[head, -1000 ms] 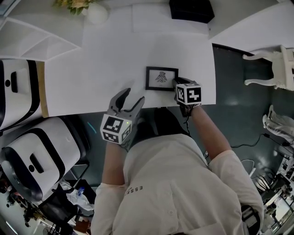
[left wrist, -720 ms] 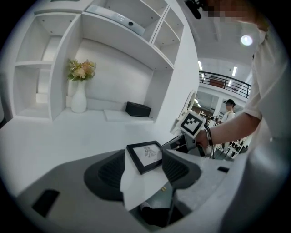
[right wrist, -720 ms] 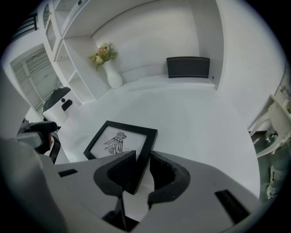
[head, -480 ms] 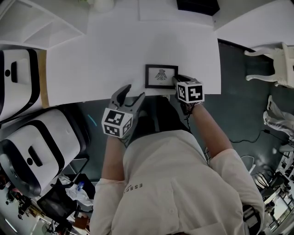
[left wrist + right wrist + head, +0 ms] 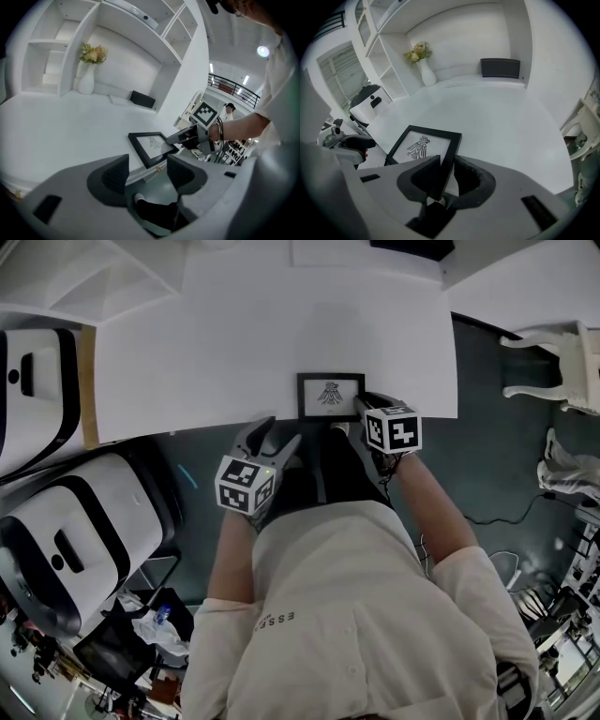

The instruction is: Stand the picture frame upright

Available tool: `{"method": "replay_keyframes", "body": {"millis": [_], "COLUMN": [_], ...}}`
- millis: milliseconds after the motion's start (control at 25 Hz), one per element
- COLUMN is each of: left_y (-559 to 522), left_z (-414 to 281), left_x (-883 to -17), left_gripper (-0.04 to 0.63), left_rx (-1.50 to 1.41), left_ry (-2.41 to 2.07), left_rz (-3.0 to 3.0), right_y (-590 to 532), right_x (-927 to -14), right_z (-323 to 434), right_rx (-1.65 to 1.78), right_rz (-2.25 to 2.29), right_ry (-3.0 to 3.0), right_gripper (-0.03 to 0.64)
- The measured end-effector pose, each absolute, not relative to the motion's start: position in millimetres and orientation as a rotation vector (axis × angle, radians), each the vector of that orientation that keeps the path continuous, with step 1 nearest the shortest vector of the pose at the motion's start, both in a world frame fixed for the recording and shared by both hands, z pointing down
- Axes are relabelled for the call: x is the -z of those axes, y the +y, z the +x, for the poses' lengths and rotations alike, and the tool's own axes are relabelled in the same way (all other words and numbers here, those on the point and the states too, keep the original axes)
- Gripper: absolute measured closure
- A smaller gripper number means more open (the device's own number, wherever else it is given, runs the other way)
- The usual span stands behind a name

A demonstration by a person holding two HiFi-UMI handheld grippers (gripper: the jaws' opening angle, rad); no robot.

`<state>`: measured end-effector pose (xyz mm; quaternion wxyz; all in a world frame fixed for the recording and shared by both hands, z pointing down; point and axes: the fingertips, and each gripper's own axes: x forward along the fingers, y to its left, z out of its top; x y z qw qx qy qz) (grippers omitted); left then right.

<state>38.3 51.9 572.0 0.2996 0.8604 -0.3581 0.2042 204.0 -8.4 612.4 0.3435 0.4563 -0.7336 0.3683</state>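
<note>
A black picture frame point(image 5: 330, 396) with a bird drawing lies at the near edge of the white table point(image 5: 234, 343); its near side reaches that edge. My right gripper point(image 5: 360, 407) is shut on the frame's right near corner, and in the right gripper view the frame point(image 5: 423, 145) runs between the pads of that gripper point(image 5: 444, 176). My left gripper point(image 5: 274, 434) is open and holds nothing, with its fingertips at the table's near edge, left of the frame. The left gripper view has the frame point(image 5: 150, 146) just beyond the left gripper point(image 5: 146, 171) and shows the right gripper point(image 5: 180, 137) gripping it.
A vase of flowers point(image 5: 89, 70) and a black box point(image 5: 500, 68) stand at the table's far side under white shelves. Two white machines point(image 5: 56, 549) sit on the floor at the left. A white chair point(image 5: 553, 362) is at the right.
The right gripper has drawn the frame toward the table's near edge. The left gripper has come back from over the table to that edge and sunk lower.
</note>
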Motion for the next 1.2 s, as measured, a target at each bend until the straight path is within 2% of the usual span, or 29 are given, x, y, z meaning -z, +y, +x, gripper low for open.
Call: {"method": "replay_keyframes", "body": {"millis": [400,640,1120,1200], "left_y": [64.8,58.3,44.9,45.3], "left_z": [54.0,61.3,86.2,87.3], "left_x": [-594.8,-610.0,-622.7,-623.8], "left_gripper": [0.360,0.362,0.371,0.397], "left_rx": [-0.359,-0.095,0.073,0.085], "left_ry": [-0.860,-0.781,-0.646,-0.632], "left_rz": [2.086,1.801,1.649,1.634], "right_y": [1.5,6.6,11.7,14.3], "right_x": [-611.7,-612.3,-610.9,-610.1], "right_z": [200.2,203.3,205.3,204.3], "right_rx": [-0.905,-0.892,-0.818,-0.785], "right_rz": [1.143,1.112,1.045,1.028], "right_ry": [-1.927,-1.929,-1.957,-1.964], "right_gripper": [0.518,0.518,0.518,0.520]}}
